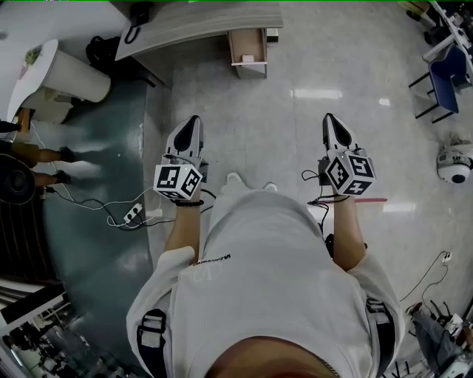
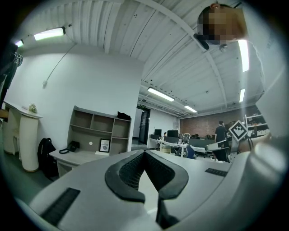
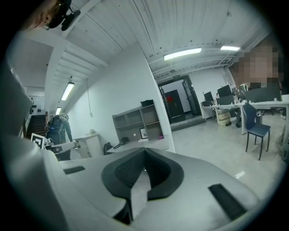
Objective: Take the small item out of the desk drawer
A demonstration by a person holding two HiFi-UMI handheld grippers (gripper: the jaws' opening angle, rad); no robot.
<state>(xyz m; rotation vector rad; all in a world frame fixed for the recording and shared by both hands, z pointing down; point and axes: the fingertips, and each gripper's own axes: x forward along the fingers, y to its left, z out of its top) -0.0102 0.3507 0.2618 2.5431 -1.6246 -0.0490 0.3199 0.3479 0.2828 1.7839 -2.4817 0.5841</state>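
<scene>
Your grey left gripper (image 1: 193,122) and right gripper (image 1: 329,119) are pressed together, empty; if not spread at the brown open drawer (image 1: 247,46), they may knock its contents.

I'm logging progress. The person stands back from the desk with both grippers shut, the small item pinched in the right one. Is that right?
Not quite: the right gripper is shut on nothing; the right gripper view shows its jaws closed together and empty. The rest holds: the person stands back from the desk, and the left gripper is shut too.
</scene>
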